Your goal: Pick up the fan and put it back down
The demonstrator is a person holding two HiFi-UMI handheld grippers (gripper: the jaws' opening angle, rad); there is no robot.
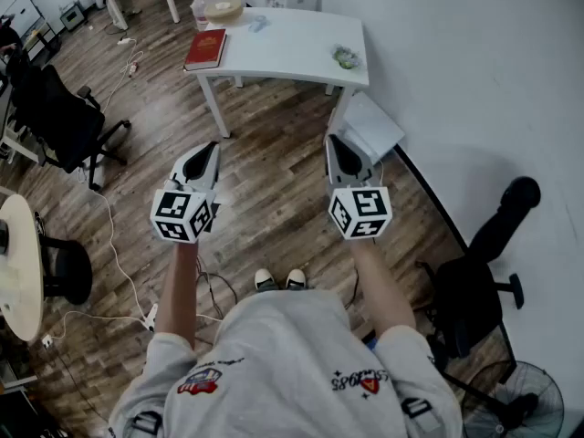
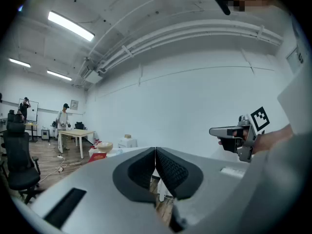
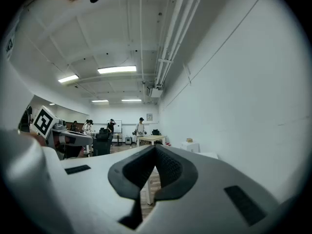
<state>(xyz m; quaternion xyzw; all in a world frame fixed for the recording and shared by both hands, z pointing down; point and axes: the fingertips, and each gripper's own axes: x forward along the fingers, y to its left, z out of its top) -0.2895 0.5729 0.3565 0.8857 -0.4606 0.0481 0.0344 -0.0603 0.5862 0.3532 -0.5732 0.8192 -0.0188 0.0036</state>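
Starting nearest, at the head view's lower right corner: spotting the fan (image 1: 516, 398) down on the wooden floor (image 1: 274, 176), its round grille partly cut by the frame edge, just beside the base of a black chair (image 1: 470, 299). Lying behind and to the right of the right claw (image 1: 334, 140), well apart from both claws. Holding the right claw out level, pointing away from the fan, pads pressed together with nothing between them. Holding the left claw (image 1: 212, 145) alongside, likewise pinched closed and gripping nothing. Looking farther ahead: facing a white bench (image 1: 301, 53) carrying a red book (image 1: 205, 49) and a pale bowl (image 1: 224, 10). Showing the fan in the head view alone; aiming both gripper views the other way, at white wall (image 2: 195, 91) and ceiling lights (image 2: 71, 26). Catching in the left gripper view the right claw off to the right against the wall, the bench's edge past the closed pads, and, at the far end, a person (image 2: 62, 118) standing by a tan table (image 2: 73, 134). Catching in the right gripper view the left claw at the left edge and other people (image 3: 140, 126) standing far down the room.
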